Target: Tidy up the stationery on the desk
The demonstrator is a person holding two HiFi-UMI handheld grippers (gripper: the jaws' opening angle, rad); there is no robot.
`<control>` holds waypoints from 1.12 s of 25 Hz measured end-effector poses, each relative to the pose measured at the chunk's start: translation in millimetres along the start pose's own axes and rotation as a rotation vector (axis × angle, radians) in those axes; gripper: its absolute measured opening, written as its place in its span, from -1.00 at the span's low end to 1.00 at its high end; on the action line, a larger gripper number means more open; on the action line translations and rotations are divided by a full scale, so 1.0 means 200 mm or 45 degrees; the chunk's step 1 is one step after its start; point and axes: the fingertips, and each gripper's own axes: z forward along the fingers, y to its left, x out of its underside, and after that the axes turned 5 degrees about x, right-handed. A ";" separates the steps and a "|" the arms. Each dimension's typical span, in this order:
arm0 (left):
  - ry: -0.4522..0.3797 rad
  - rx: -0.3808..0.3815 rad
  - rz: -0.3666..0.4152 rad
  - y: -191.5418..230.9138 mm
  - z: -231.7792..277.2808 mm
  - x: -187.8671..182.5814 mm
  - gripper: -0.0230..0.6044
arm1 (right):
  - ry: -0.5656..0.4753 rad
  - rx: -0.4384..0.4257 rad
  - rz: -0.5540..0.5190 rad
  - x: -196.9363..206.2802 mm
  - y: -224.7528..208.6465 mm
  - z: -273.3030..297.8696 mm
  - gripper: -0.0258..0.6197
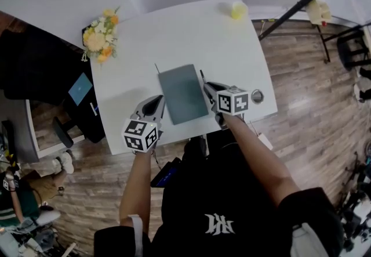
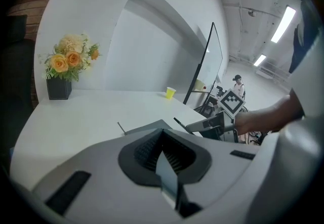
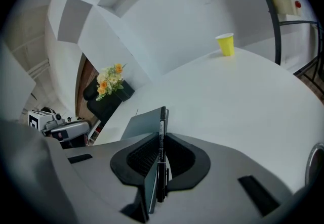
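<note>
Nearest the person, the left gripper [image 1: 154, 106] hangs over the front of the desk [image 1: 133, 76], just left of the grey notebook [image 1: 183, 93]. Its fingers [image 2: 168, 171] are pressed together on nothing. The right gripper [image 1: 210, 89], at the notebook's right edge, pinches a black pen [image 3: 161, 142], which lies along the fingers and juts past their tips. The step in hand looks like setting the pen down tidily. It is best lowered until it lies flat and parallel to the notebook's long edge, just beside it. Only then should it be released, so it cannot roll toward the round grommet [image 1: 257, 96]. Beyond the notebook lies a thin dark stick [image 1: 156, 68], perhaps a pencil, probably the next thing to gather. Farther off stand a yellow cup [image 1: 238, 10] and a flower pot [image 1: 99, 36].
</note>
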 end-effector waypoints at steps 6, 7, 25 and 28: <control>0.028 0.042 0.011 -0.04 -0.01 0.07 -0.92 | 0.050 0.023 0.009 0.05 -0.01 0.05 -0.72; 0.036 0.045 0.009 -0.04 -0.01 0.08 -0.92 | 0.058 0.031 0.014 0.06 -0.02 0.06 -0.72; 0.014 0.060 -0.002 -0.01 0.01 0.08 -0.92 | 0.171 0.035 0.057 0.12 -0.03 0.10 -0.72; 0.009 0.050 -0.010 0.01 0.00 0.08 -0.92 | 0.181 0.021 0.075 0.12 -0.04 0.10 -0.72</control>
